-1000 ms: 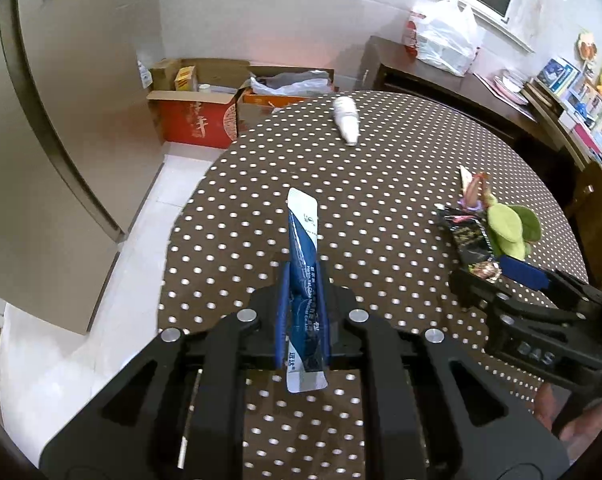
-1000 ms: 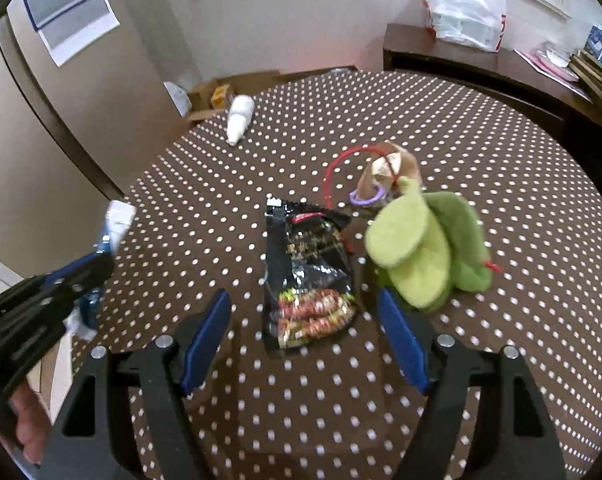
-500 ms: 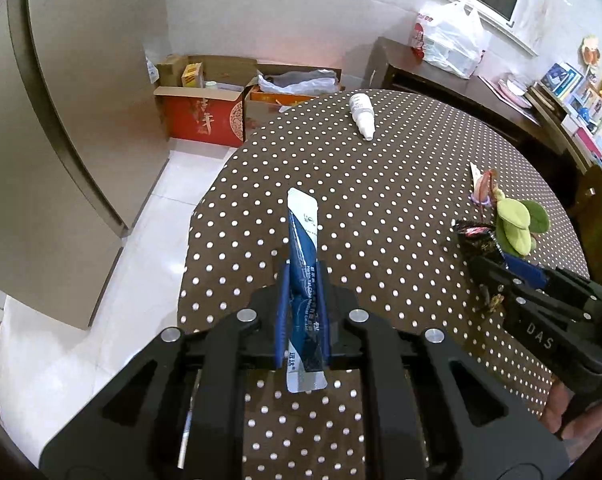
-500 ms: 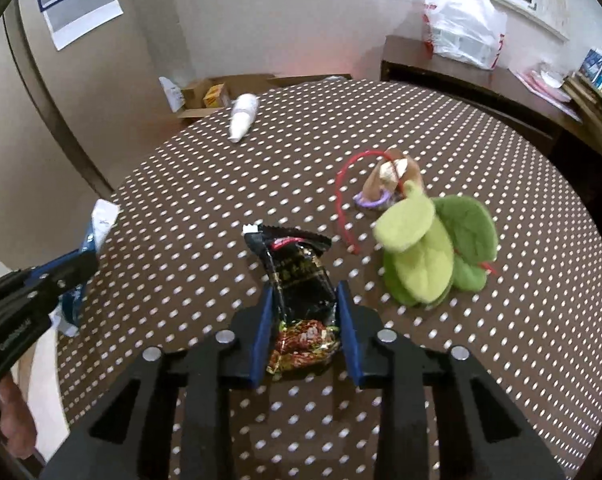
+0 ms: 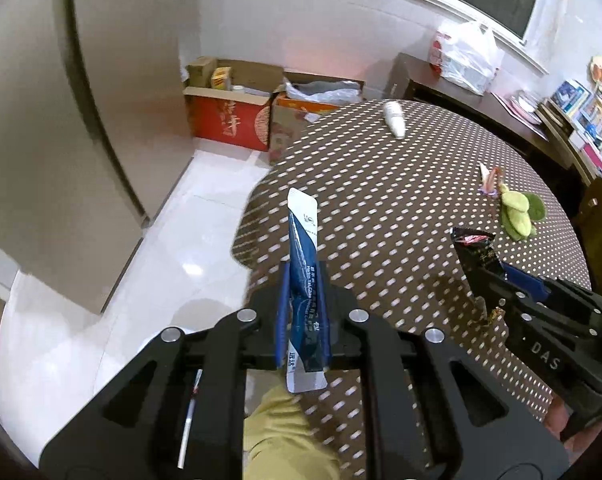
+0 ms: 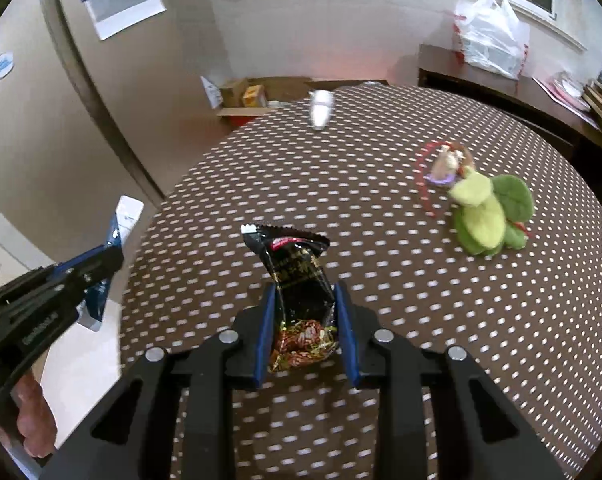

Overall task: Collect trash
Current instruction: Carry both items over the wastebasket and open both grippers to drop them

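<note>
Clamping a blue-and-white sachet (image 5: 304, 280) upright, the left gripper (image 5: 303, 300) hung over the near-left edge of the polka-dot desk (image 5: 401, 208). To its right, the right gripper (image 6: 304, 308) pinched a black snack wrapper (image 6: 297, 276) above the desk, with a green plush toy (image 6: 489, 216) lying far right.

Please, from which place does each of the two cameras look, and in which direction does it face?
Left wrist: sits on the left gripper, looks over the table edge toward floor and boxes; shows its fingers shut on the blue sachet.
Right wrist: sits on the right gripper, looks across the table; fingers shut on the black snack packet.
Shared: table, white bottle, green plush, each other's gripper.
</note>
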`<state>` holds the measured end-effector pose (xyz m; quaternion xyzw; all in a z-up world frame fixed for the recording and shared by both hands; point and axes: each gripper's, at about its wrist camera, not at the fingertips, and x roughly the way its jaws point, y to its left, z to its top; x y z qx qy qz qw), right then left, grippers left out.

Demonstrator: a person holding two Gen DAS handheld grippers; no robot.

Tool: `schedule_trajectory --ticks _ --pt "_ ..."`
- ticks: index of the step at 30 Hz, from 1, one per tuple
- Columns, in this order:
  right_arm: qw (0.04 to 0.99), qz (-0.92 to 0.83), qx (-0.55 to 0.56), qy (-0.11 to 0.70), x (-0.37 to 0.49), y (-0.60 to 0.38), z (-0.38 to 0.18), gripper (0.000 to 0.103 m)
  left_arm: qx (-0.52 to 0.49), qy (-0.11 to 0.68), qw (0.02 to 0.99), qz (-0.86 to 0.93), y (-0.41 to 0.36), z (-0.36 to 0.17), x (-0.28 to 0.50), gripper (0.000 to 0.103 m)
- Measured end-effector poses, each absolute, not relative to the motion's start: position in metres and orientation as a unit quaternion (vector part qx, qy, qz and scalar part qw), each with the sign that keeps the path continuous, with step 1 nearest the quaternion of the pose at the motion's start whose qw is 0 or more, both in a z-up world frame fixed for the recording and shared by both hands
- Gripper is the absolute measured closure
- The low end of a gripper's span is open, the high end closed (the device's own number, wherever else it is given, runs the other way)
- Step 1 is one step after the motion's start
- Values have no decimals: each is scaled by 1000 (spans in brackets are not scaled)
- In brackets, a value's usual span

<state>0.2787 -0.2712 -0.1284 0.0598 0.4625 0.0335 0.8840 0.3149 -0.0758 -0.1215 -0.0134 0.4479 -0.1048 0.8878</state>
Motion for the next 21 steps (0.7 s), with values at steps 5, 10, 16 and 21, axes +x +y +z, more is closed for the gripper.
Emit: schedule_trajectory --ticks 5,10,16,21 --pt "885 71 44 458 273 -225 -122 74 -39 452 888 -75 -36 -123 301 90" --pt "880 117 24 459 264 -172 -120 74 -58 459 886 -33 10 -129 288 90" --pt "869 163 3 468 260 -115 -124 74 -74 469 880 12 60 -140 272 90" --pt "857 190 -13 478 260 -74 -133 74 -83 481 872 41 96 -154 259 90"
